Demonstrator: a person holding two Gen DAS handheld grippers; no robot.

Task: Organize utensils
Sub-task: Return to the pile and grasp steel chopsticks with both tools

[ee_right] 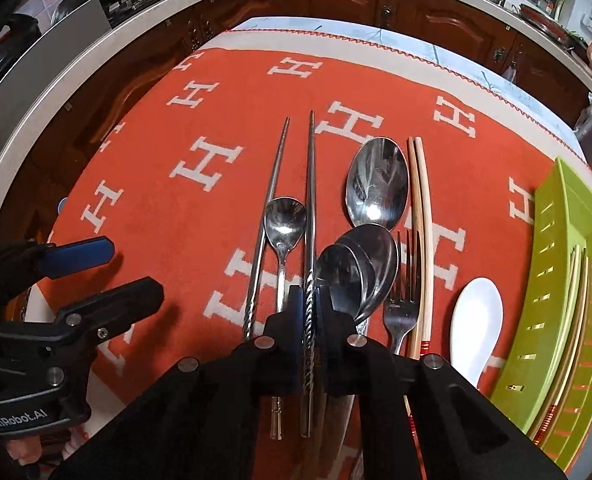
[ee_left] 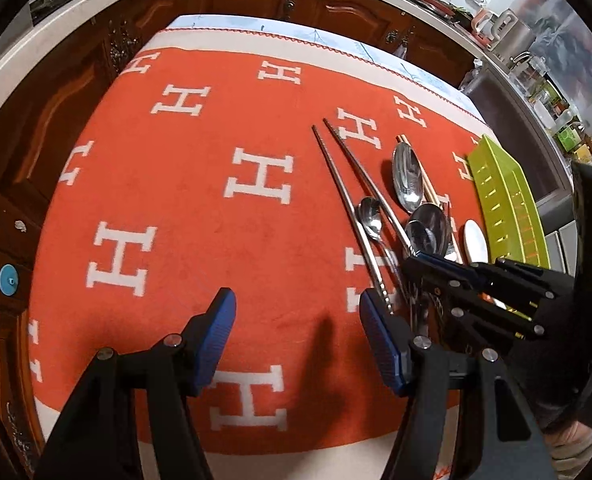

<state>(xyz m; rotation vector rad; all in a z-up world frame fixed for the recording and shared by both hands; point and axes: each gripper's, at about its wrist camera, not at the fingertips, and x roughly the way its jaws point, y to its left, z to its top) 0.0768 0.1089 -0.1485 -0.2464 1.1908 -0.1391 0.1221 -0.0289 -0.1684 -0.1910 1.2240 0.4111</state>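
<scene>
The right tool [ee_right: 308, 312] is clenched on a twisted-handle steel chopstick [ee_right: 311, 200], its blue pads pressed against the spiral part of the shaft; the chopstick lies straight ahead along the orange cloth with white H letters [ee_right: 215, 120] that covers the desk. Its twin, a second steel chopstick [ee_right: 269, 200], lies just to the left, and a small steel spoon [ee_right: 284, 220] rests between the two. To the right sit two nested dark steel spoons [ee_right: 360, 268], with a large polished steel spoon [ee_right: 378, 182] beyond them, then a steel fork [ee_right: 402, 300], a pair of pale wooden chopsticks [ee_right: 422, 220] and a white ceramic soup spoon [ee_right: 474, 312]. At the far right edge of the cloth stands a lime-green slotted plastic tray [ee_right: 552, 240], and more wooden chopsticks with red-banded ends [ee_right: 572, 320] lie inside it.

The left tool [ee_left: 298, 340] is released, its blue pads [ee_left: 215, 332] standing well apart with only bare cloth between them, just to the left of the cutlery. In the left wrist view the right tool [ee_left: 416, 264] shows low over the handles of the steel pieces
</scene>
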